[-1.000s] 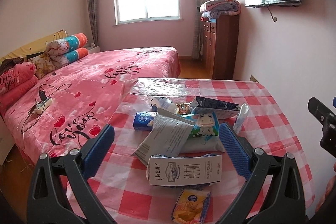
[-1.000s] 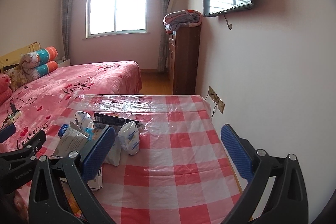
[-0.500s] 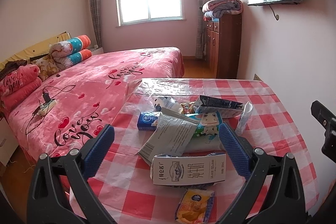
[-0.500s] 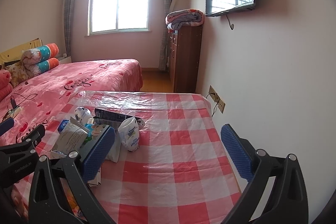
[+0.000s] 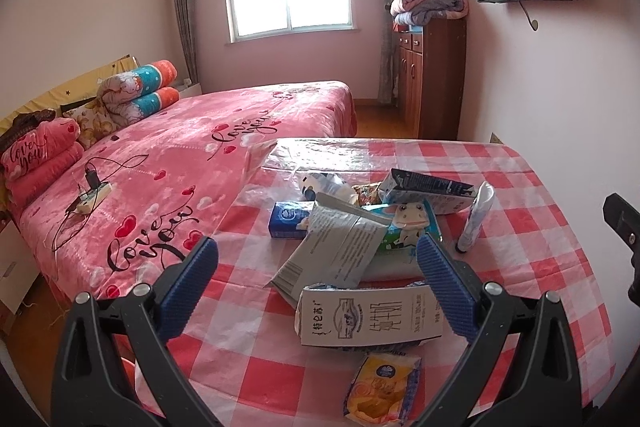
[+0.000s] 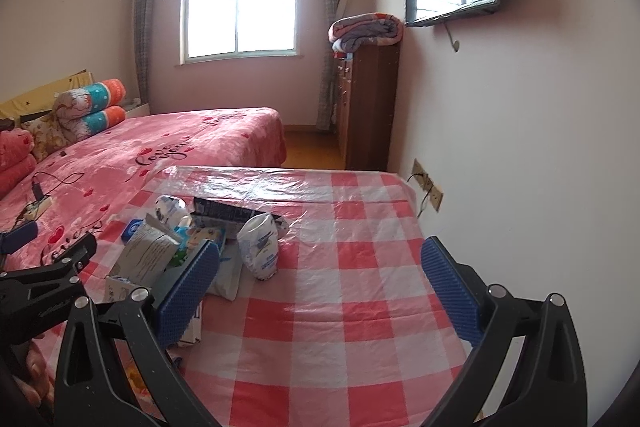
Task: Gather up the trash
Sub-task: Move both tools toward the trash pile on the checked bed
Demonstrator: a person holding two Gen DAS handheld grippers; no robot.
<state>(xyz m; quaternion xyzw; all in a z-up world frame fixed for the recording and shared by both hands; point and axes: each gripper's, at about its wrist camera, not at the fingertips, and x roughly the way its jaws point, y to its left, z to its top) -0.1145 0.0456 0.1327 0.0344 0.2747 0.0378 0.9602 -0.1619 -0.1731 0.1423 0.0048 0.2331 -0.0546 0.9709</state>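
Trash (image 5: 352, 247) lies heaped in the middle of the checked bench (image 5: 532, 227), just beside the pink bed (image 5: 168, 163). From the left wrist view we see the left gripper (image 5: 316, 269) with its jaws spread wide and holding nothing, poised above the near edge of the heap. Nearest to it lies a flattened milk carton (image 5: 366, 315); a yellow packet (image 5: 382, 387) sits closer to us, apart from the heap. Behind the carton a grey pouch (image 5: 340, 251) leans on a cow-print carton (image 5: 408, 227), with a blue box (image 5: 288, 223) to its left, a dark carton (image 5: 432, 189) at the back and a white tube (image 5: 476, 215) at the right. We judge all of it light and empty: the cartons are stiff enough to pinch across a flat edge, while the pouch and packet are thin, slick film that will crumple and may slip, so we would grip them at a folded seam. Compared with the frame a second ago, the heap sits a little lower and more to the right here, and the view has tipped upward slightly.

From the right wrist view we see the right gripper (image 6: 320, 279), jaws likewise parted and empty, over bare bench to the right of the heap. A crumpled white bag (image 6: 260, 247) is the piece closest to it. Against the earlier frame this view has barely shifted
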